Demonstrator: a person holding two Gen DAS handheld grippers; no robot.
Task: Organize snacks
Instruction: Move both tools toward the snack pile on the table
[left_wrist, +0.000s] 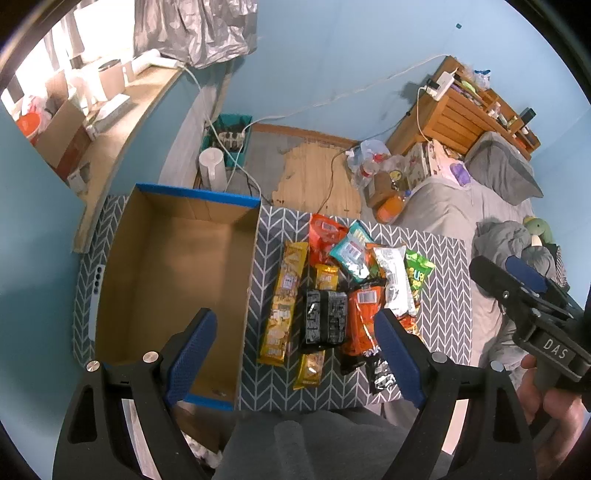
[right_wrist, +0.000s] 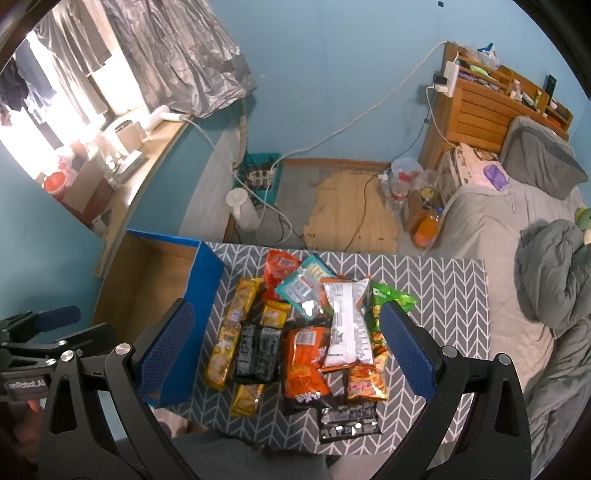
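An empty cardboard box (left_wrist: 166, 266) with blue edges sits on the left of a chevron-patterned table (left_wrist: 439, 295); it also shows in the right wrist view (right_wrist: 155, 273). A pile of snack packets lies right of it: a long yellow pack (left_wrist: 284, 299), a black pack (left_wrist: 325, 317), an orange bag (left_wrist: 364, 317), a white bag (right_wrist: 349, 325), a green bag (right_wrist: 384, 310). My left gripper (left_wrist: 295, 354) is open and empty above the box's right wall and the snacks. My right gripper (right_wrist: 288, 354) is open and empty above the pile.
A bed with grey bedding (right_wrist: 517, 258) stands right of the table. A wooden headboard shelf (right_wrist: 480, 107), bottles and bags on the floor (right_wrist: 410, 192), a white jug (right_wrist: 243, 206) and cables lie beyond. A cluttered windowsill (left_wrist: 92, 110) is at the left.
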